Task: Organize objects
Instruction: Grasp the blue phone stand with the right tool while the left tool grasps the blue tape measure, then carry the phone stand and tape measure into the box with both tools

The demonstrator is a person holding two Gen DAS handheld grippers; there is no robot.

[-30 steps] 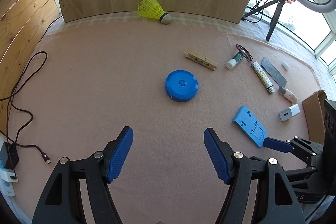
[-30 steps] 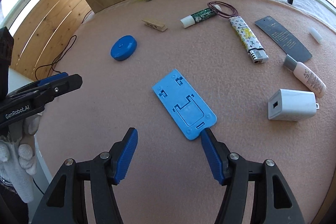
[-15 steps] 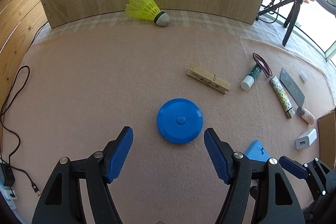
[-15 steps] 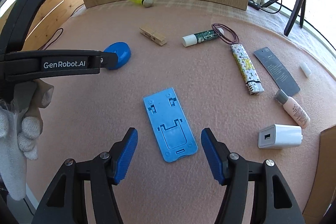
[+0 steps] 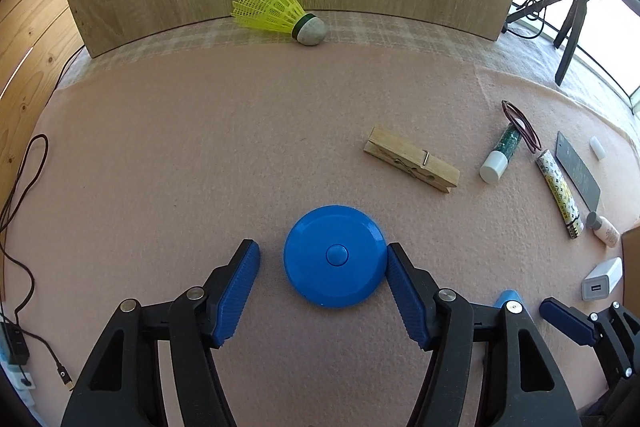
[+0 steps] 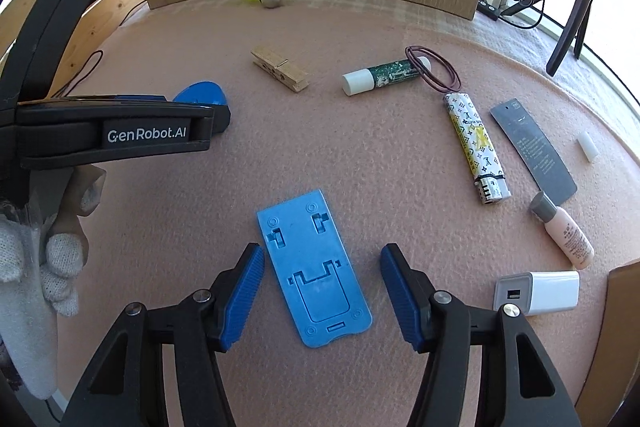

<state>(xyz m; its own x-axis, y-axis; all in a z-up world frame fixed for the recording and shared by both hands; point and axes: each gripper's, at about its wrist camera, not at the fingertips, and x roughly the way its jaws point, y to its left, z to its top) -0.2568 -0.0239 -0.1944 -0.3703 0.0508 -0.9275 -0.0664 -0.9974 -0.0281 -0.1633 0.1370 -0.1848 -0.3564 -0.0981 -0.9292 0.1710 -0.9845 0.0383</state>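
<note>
1. Left gripper (image 5: 323, 259): jaws about mid-open & have just been closing. The round blue disc (image 5: 335, 261) sits between them. The right pad looks like it just touches the disc's rim; the left pad has a gap. Not gripped yet.
2. Right gripper (image 6: 322, 265): jaws about mid-open, also just been closing. The flat blue stand (image 6: 316, 273) lies between them. Left pad is v. near its edge, right pad has a gap. Nothing held.
3. Key thing for left: the disc is round, so no long side to worry about. It sits a bit toward the right pad, so I think that pad bites first & may push the disc sideways.
4. Key thing for right: the stand's long side runs away from the gripper, tilted a little left at the far end. The jaws cross its short width, which looks good for a pinch.
5. Each hand is nearest its own thing: left w/ disc, right w/ stand.
6. Further out on the pink mat (image 5: 200, 155): wooden clothespin (image 5: 412, 165), yellow shuttlecock (image 5: 276, 9) by the wood board.
</note>
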